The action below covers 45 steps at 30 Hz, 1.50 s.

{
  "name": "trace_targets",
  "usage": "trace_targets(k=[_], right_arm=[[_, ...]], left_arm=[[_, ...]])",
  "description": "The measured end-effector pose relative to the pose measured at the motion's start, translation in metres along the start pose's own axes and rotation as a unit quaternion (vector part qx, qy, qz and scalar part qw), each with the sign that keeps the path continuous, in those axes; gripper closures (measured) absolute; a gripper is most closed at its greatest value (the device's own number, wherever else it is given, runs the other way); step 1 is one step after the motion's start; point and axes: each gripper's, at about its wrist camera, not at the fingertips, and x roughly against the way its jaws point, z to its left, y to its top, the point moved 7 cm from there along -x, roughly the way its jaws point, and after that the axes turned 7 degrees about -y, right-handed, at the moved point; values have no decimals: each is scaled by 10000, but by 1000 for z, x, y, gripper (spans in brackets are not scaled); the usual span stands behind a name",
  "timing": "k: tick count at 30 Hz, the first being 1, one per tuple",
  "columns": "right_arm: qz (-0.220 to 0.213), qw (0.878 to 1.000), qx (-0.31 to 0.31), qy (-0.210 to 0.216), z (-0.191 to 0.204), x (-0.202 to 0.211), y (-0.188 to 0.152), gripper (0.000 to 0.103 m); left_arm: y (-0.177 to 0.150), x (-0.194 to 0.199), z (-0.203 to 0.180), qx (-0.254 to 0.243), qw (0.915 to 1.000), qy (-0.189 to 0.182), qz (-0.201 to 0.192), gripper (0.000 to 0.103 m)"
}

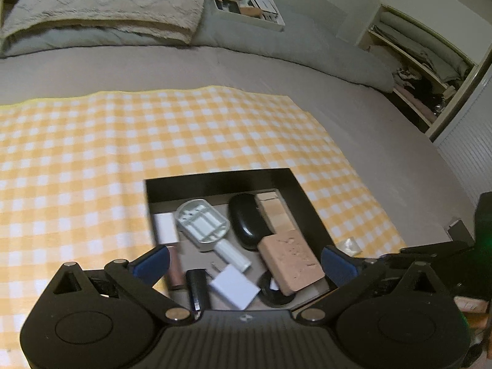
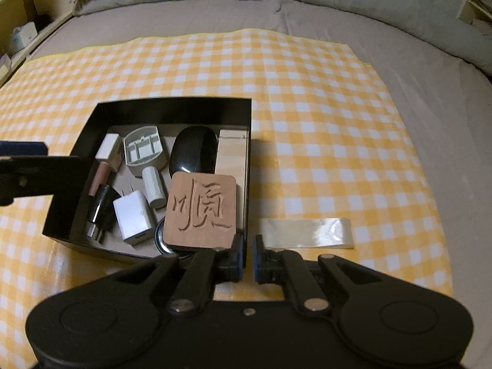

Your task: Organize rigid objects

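A black open box (image 2: 172, 106) sits on a yellow checked cloth (image 2: 307, 123) on a bed. Inside lie a black mouse (image 2: 192, 150), a grey plastic brush (image 2: 143, 150), a white charger (image 2: 133, 216), a lip gloss tube (image 2: 103, 166), a black tube (image 2: 98, 209), a wooden block (image 2: 232, 153) and a brown carved tile (image 2: 200, 210). My right gripper (image 2: 248, 256) is nearly shut at the box's near right corner, its fingers on either side of the box wall. My left gripper (image 1: 244, 259) is open above the box (image 1: 221, 181), empty.
A clear plastic strip (image 2: 307, 233) lies on the cloth right of the box. Folded bedding (image 1: 101, 9) and a white tray of items (image 1: 246, 3) sit at the far side of the bed. An open wardrobe (image 1: 424, 58) stands at the right.
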Motion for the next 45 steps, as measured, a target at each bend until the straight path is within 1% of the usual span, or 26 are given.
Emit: trace_targets(k=[2, 4, 7, 9, 13, 15, 17, 20, 23, 26, 30, 34, 37, 42, 45], right_arm=[[-133, 9999, -43, -13, -2, 9, 1, 88], [-302, 9995, -93, 25, -3, 21, 2, 83], [-563, 9981, -208, 114, -6, 41, 3, 80], [-736, 9969, -249, 146, -7, 54, 3, 75], [-1075, 9934, -325, 235, -7, 80, 2, 61], [-1268, 9913, -310, 192, -7, 94, 1, 58], [-1429, 9891, -314, 190, -6, 107, -1, 51], [-1662, 9848, -393, 318, -4, 128, -4, 36], [-1879, 9809, -351, 352, 0, 148, -9, 27], [-2055, 9778, -272, 290, 4, 163, -14, 22], [-2220, 9738, -340, 353, 8, 177, -23, 16], [-2441, 9684, -325, 394, 14, 191, -36, 3], [-2565, 9654, -311, 359, 17, 198, -45, 2], [-2720, 9612, -355, 287, 18, 205, -56, 1], [-2781, 9595, -357, 264, 19, 207, -62, 0]], left_arm=[[0, 10, 4, -15, 10000, 75, -49, 0], [-1, 20, 8, -50, 9998, 141, -126, 0], [-2, 36, 13, -79, 9995, 210, -234, 0], [-3, 47, 15, -117, 9992, 254, -289, 0], [-3, 72, 15, -231, 9978, 431, -436, 0], [-4, 84, 13, -301, 9968, 533, -516, 0], [-5, 98, 11, -352, 9957, 589, -616, 0], [-11, 116, 6, -386, 9948, 607, -718, 0], [-19, 133, -1, -502, 9930, 693, -810, 0], [-28, 146, -8, -645, 9908, 754, -917, 0], [-39, 159, -12, -655, 9893, 876, -962, 0], [-49, 171, -14, -775, 9849, 1148, -1041, 0], [-56, 181, -15, -827, 9813, 1289, -1165, 0], [-67, 193, -16, -820, 9808, 1262, -1237, 0], [-73, 199, -18, -854, 9789, 1325, -1304, 0]])
